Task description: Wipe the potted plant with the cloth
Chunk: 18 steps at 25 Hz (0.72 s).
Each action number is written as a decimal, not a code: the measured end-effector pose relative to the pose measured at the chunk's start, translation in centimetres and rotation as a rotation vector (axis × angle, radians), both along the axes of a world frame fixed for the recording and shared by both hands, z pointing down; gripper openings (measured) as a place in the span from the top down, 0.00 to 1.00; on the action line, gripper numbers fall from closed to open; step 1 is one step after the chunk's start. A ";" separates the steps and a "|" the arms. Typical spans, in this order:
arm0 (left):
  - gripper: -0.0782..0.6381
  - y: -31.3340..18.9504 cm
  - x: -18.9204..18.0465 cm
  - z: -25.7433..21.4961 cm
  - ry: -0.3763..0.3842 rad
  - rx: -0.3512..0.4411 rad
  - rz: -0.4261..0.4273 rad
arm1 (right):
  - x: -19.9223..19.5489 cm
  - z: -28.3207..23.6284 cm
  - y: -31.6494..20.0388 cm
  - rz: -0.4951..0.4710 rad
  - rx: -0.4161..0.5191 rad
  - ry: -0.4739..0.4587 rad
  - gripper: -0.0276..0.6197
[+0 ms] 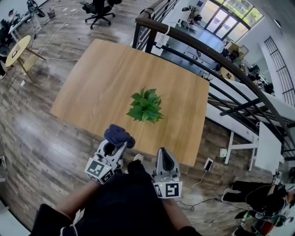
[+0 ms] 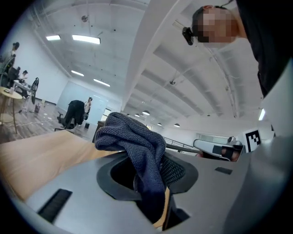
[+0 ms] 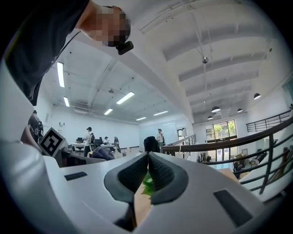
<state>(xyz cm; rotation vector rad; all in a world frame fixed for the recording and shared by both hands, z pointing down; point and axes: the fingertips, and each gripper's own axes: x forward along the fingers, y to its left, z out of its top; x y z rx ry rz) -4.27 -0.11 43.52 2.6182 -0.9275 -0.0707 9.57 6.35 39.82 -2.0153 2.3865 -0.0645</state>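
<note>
A small green potted plant (image 1: 145,106) stands near the middle of the wooden table (image 1: 92,78). My left gripper (image 1: 119,144) is at the table's near edge, shut on a dark blue cloth (image 1: 119,136) that bunches up over its tips. In the left gripper view the cloth (image 2: 137,146) hangs pinched between the jaws. My right gripper (image 1: 165,156) is beside it, just off the near edge, shut with nothing in it. Between the closed jaws in the right gripper view, a sliver of the plant's leaves (image 3: 147,185) shows ahead.
A dark railing (image 1: 203,50) runs along the table's far right side. Office chairs (image 1: 99,9) and a small round table (image 1: 18,50) stand at the far left. A power strip and cables (image 1: 208,164) lie on the floor by the table's right corner. People stand in the background.
</note>
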 end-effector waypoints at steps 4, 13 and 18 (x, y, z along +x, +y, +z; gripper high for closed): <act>0.69 -0.7 1.1 2.6 -0.059 0.004 -0.004 | 2.4 1.5 -0.3 -0.001 -0.002 -0.009 0.93; 0.69 -2.3 4.3 7.9 -0.204 0.033 -0.048 | 5.7 3.5 -3.7 -0.121 0.011 -0.013 0.93; 0.69 -2.4 4.0 11.0 -0.270 -0.024 -0.111 | 6.2 6.3 -5.1 -0.180 -0.019 -0.002 0.93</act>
